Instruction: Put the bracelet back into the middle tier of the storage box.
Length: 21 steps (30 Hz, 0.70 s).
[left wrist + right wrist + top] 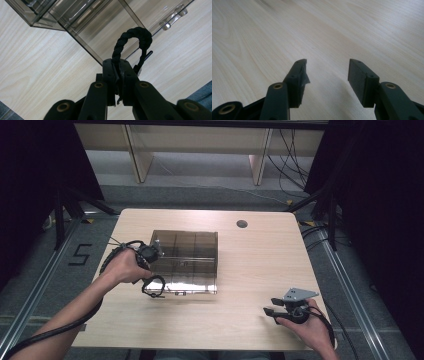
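- The left gripper (117, 72) is clamping a black braided bracelet (132, 40); its jaws are standing narrow, pressed on one side of the loop, and the rest of the loop is rising above the tips.
- In the high view the left gripper (150, 270) is staying at the near left corner of the smoky transparent box (185, 262), and the bracelet (154, 286) is hanging just beside the box's front edge, low over the table (250, 265).
- The step in hand, as I am judging it, is the carrying of the bracelet towards the box, or the holding of it ready at the box. I cannot tell if the box is open.
- The next move is probably asking for a lift of the loop over the box wall and then a release into one compartment. If the lid is closed, the other hand must open it first.
- The right gripper (327, 75) is standing wide with nothing between its jaws, only bare wood under it.
- In the high view the right gripper (272, 312) is resting at the near right part of the table, well apart from the box.
- The left gripper view is giving the grip itself and a clear clasp (172, 17) on the box; the high view is too small for these.
- The high view is giving the whole layout of the box, the inner dividers and both hands together.
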Each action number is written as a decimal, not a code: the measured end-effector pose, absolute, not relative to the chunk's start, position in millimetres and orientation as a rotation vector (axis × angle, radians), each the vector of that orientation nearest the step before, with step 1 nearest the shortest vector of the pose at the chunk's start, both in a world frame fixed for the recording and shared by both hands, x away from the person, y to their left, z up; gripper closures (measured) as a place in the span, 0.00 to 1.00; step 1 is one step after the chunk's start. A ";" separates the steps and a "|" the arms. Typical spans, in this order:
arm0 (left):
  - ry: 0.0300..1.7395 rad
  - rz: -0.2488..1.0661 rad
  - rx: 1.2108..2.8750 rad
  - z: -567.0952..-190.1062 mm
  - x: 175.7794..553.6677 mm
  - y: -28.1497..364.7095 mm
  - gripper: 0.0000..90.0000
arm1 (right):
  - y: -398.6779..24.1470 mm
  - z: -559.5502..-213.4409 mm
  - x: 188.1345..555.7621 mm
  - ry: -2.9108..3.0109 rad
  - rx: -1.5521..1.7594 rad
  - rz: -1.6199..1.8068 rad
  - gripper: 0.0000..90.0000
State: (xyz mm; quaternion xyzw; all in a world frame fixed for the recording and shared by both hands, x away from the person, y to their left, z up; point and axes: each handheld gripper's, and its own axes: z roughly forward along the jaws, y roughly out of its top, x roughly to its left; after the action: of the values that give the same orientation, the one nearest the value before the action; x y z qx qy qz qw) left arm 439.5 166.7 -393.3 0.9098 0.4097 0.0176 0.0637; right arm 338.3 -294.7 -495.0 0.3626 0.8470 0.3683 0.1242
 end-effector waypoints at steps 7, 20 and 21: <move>1.253 0.052 2.731 -388.2 444.7 167.4 0.94 | -294.6 -495.6 338.2 2.461 1.059 1.080 0.55; 1.299 0.032 2.711 -384.4 459.4 165.6 0.94 | -295.2 -495.3 338.0 2.465 1.063 1.078 0.55; 1.293 0.037 2.716 -384.2 460.5 165.8 0.94 | -295.4 -495.4 338.1 2.465 1.063 1.077 0.55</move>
State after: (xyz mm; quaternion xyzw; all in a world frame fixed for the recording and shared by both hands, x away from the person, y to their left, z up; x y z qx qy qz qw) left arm 460.5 165.8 -384.2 0.9008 0.4289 0.0122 0.0664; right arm 338.1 -295.4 -495.4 0.3646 0.8456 0.3696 0.1244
